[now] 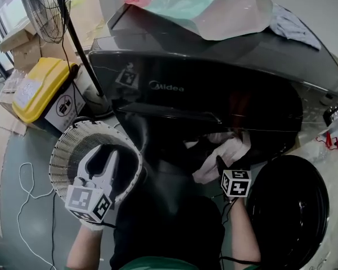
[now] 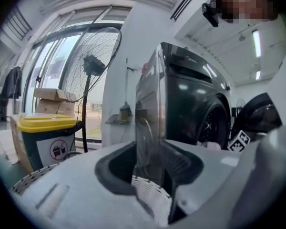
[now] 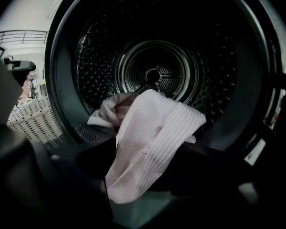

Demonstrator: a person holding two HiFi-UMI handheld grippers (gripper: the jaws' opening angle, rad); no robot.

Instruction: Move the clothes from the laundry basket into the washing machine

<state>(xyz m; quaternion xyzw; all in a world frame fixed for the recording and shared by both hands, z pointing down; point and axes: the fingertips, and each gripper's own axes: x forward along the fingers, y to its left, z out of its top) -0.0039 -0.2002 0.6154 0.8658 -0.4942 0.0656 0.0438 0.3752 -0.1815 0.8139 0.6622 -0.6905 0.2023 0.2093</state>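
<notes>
The dark washing machine stands with its drum open. A pink-and-white striped cloth hangs out of the drum mouth over the lip, and more pale clothes lie behind it. My right gripper is at the drum mouth, open; the cloth drapes down between its dark jaws, which do not press on it. My left gripper hovers over the round white laundry basket, open and holding nothing. The basket's inside looks dark, with no clothes visible. A piece of basket weave shows between the left jaws.
The machine's round door is swung open at the lower right. A detergent bag lies on top of the machine. A yellow-lidded bin, a standing fan and cardboard boxes stand at the left. A white cable lies on the floor.
</notes>
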